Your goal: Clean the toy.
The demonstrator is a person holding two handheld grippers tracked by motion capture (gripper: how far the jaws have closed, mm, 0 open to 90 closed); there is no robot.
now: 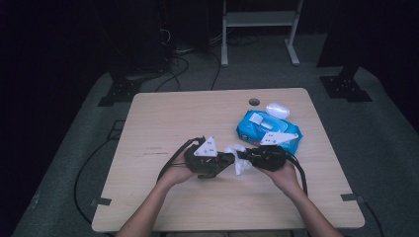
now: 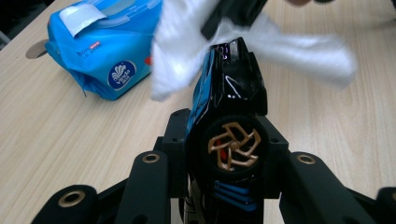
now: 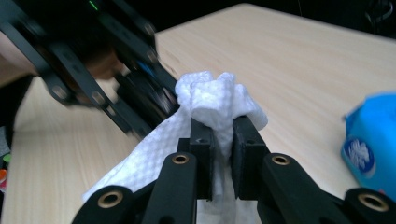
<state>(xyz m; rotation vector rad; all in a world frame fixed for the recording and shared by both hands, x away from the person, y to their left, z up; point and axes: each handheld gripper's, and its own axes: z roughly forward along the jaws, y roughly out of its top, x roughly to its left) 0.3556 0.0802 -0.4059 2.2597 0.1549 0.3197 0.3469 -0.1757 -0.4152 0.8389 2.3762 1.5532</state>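
Tabletop [image 1: 163, 118] of pale wood was seen spread under everything, with a blue wet-wipe pack [image 1: 267, 129] lying on its far right part and a small white oval object [image 1: 277, 109] just beyond the pack. Nearer the person, the two tools were held tip to tip above the middle of the table.

A black toy-like object with blue trim and a bronze spoked wheel [image 2: 231, 116] was clamped in the left gripper [image 1: 213, 160], its long axis running straight out along the jaws toward the other hand. A white wipe [image 3: 215, 105] was pinched, bunched into a wad, in the right gripper [image 1: 261, 157], whose jaws were closed tight on the cloth; loose folds were seen hanging below and to the side of them.

The wipe was found directly ahead of the black object's far tip, touching or all but touching it, so that the cloth lay between the two grippers [image 2: 196, 51]. The wiping stroke was judged to run along that long axis, from tip toward wheel, with the right hand as the one nearer the cloth's working face and the left serving as the steady holder.
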